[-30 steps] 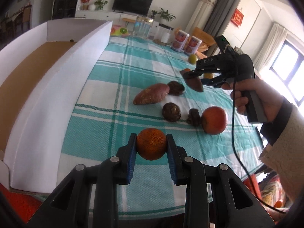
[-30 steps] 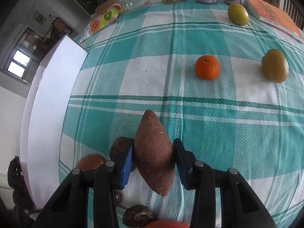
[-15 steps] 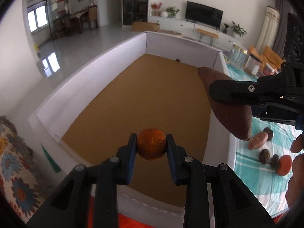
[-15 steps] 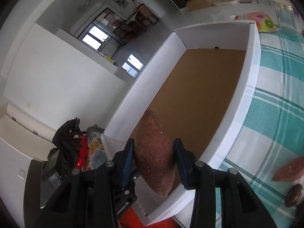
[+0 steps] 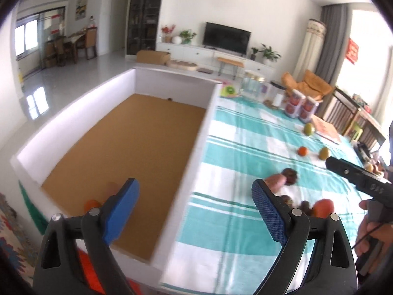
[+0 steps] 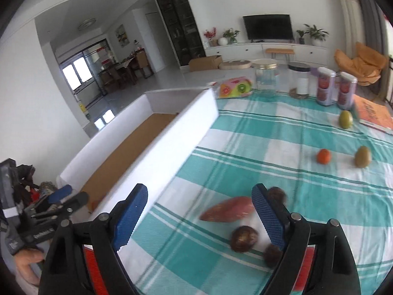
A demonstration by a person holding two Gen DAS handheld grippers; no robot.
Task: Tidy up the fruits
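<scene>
Sweet potato (image 6: 227, 212): lay flat on the checked tablecloth (image 6: 245, 142), between the white wall of the box (image 6: 172, 142) and the right gripper's (image 6: 199, 196) far finger. Long axis ran across the right wrist view, tilted slightly up to the right; tapered end pointed down-left toward the box. Was blurred, so skin detail could not be made out. Had a dark round fruit (image 6: 276, 194) just beside its upper right end and another (image 6: 244, 238) near, below it.

Orange (image 5: 91, 205): sat on the brown floor of the box, at the near corner, partly hidden behind the left gripper's (image 5: 194, 189) left finger. Round, so gave no clear axis.

Left gripper: jaws spread wide, nothing between the blue pads (image 5: 122, 204); hung over the box's right wall. Right gripper: jaws likewise parted and bare, above the cloth's near edge.

Farther on the cloth: small orange (image 6: 323, 156) near a green fruit (image 6: 363, 156), second green fruit (image 6: 345, 119) beyond. Red fruit (image 5: 323, 207) seen in the left wrist view, beside the dark ones.
</scene>
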